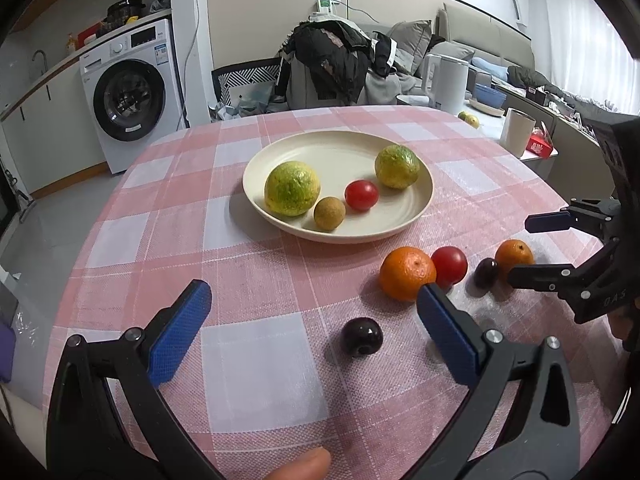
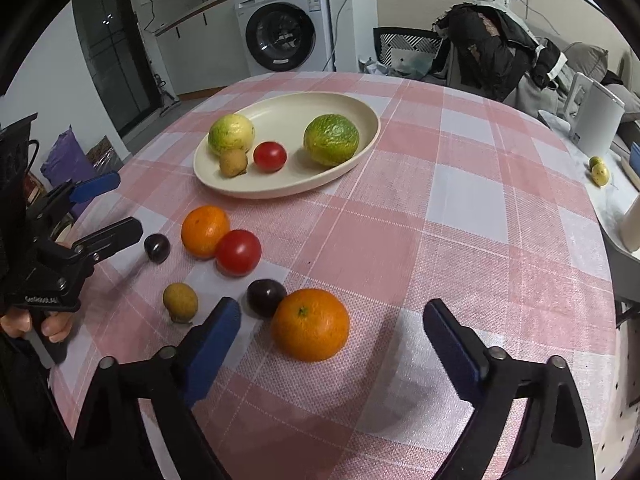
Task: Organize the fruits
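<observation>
A cream plate (image 1: 420, 200) sat on the pink checked tablecloth (image 1: 256, 264) and held four fruits: two green-yellow citrus (image 1: 292, 193) (image 1: 397, 166), a small red tomato (image 1: 361, 195) and a brown longan (image 1: 329, 213) touching the larger citrus. Off the plate lay an orange (image 1: 407, 273) touching a second tomato (image 1: 449, 265), a dark cherry (image 1: 361, 337) between the left gripper's spread fingers, another cherry (image 2: 265, 297) just beside a nearer orange (image 2: 310, 324), and a loose longan (image 2: 180, 298). The left gripper (image 1: 314, 312) was wide apart and empty; the right gripper (image 2: 332, 330) likewise gaped around nothing, the nearer orange between its fingers. In the left view that longan was hidden, and the far cherry partly blocked by the right gripper
</observation>
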### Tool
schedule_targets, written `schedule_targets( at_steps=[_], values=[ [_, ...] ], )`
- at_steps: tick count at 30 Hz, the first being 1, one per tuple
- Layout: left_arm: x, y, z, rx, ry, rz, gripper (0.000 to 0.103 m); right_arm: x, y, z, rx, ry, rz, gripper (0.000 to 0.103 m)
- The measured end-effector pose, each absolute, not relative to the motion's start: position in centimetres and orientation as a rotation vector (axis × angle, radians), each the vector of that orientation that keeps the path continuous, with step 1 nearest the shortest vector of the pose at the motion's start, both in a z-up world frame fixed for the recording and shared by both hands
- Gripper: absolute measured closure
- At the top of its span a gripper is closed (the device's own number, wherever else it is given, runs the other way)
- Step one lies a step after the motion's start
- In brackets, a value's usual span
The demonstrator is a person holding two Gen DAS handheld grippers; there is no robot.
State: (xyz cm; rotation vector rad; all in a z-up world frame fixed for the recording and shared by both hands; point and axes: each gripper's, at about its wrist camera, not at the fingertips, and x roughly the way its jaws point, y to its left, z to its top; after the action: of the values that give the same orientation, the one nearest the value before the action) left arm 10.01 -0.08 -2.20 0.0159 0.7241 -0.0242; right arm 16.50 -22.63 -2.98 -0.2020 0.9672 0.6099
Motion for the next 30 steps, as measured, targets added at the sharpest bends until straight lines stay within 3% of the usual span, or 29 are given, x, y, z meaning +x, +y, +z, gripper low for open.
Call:
schedule_targets(
  at_steps=[4, 13, 20, 30],
  values=[
    [10.1, 0.1, -2.4, 0.011, 0.729, -0.022, 0.001, 16.4, -22.8, -3.2, -0.218, 0.981, 0.628, 0.018],
    [10.3, 0.2, -2.5, 0.007, 0.748, -0.032, 0.001, 16.3, -23.0, -3.7, -0.230, 1.004, 0.652, 0.024],
    [10.5, -0.2, -3.2, 0.019, 0.790, -0.055, 0.001, 16.0, -22.6, -4.0, -0.239, 1.014, 0.688, 0.036],
    [11.1, -0.5, -4.2, 0.026, 0.840, -0.070, 0.001, 15.5, -22.1, -4.1, -0.260, 1.007, 0.712, 0.045]
  ],
)
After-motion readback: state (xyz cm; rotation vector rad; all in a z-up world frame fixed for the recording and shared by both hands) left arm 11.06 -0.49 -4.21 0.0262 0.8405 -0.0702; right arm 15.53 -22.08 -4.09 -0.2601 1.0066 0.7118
